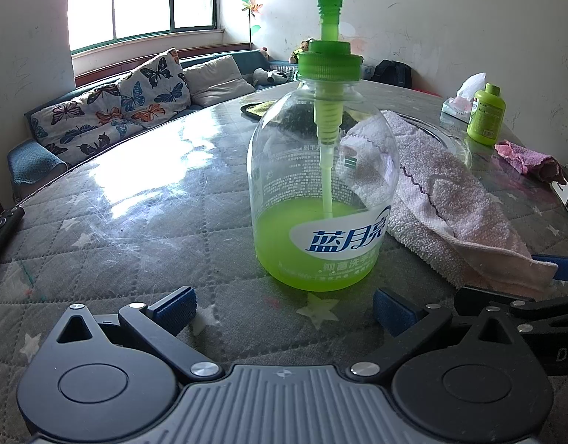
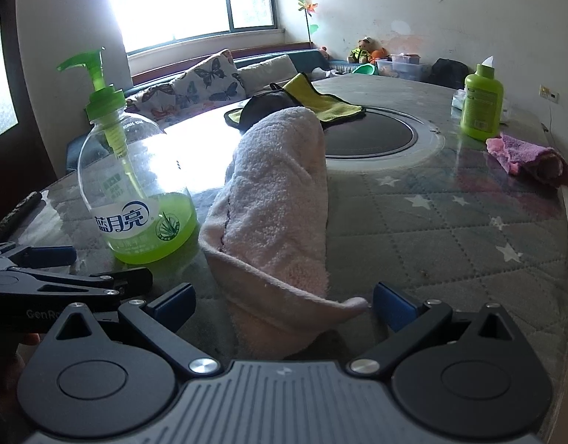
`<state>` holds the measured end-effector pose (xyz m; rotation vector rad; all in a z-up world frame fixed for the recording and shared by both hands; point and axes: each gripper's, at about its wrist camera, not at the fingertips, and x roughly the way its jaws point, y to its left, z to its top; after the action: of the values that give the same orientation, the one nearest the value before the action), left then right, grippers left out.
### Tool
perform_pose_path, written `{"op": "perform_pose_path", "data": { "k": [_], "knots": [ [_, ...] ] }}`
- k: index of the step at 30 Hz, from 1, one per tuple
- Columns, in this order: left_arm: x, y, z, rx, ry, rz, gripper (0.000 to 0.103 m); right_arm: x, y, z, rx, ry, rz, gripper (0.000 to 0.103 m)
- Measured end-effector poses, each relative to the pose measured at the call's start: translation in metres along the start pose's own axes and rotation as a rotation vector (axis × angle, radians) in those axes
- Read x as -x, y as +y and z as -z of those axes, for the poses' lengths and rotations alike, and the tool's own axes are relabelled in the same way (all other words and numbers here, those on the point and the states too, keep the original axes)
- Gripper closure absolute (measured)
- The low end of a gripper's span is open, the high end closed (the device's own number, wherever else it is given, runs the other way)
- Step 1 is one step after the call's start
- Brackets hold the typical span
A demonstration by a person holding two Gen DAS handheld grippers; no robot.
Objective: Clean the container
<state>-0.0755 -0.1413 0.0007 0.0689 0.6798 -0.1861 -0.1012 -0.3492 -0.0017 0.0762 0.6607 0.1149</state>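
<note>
Left wrist view put the pump bottle (image 1: pixel 323 192) dead ahead: a clear container with a green pump head, standing upright on the glass-topped table (image 1: pixel 136 229), roughly a third full of green liquid. The left gripper (image 1: pixel 284 309) sat just short of the bottle with its jaws spread wide, nothing between them, and the bottle was centred on the gap. Just beside the bottle, on its right as this camera saw it, lay a pale pink towel (image 1: pixel 450 199), rumpled and lengthwise; whether cloth and plastic actually touched could not be told.

In the right wrist view the right gripper (image 2: pixel 282 307) was likewise open, and the towel's near corner (image 2: pixel 284 222) lay between its fingers (image 2: pixel 173 305) without being pinched. The bottle (image 2: pixel 136 185) stood to the towel's left there, with the left gripper (image 2: pixel 62 270) low in front of it.

Farther from the bottle, beyond the towel, were a dark round inset in the table, a yellow cloth (image 2: pixel 321 100), a small green bottle (image 2: pixel 482 103) and a crumpled magenta rag (image 2: pixel 524 157) near the far right edge.

As a judgement, the cleaning had not started: neither claw held anything. What remained was likely to clamp the towel, steady the bottle, and wipe its surface.
</note>
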Motion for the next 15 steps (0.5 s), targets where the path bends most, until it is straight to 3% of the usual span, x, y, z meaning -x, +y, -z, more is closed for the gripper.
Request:
{"op": "perform_pose_path", "data": {
  "k": [15],
  "knots": [
    [-0.0001, 0.0000, -0.0005, -0.001, 0.000, -0.001, 0.000, -0.0030, 0.0031, -0.0002, 0.036, 0.014, 0.017, 0.000]
  ]
}}
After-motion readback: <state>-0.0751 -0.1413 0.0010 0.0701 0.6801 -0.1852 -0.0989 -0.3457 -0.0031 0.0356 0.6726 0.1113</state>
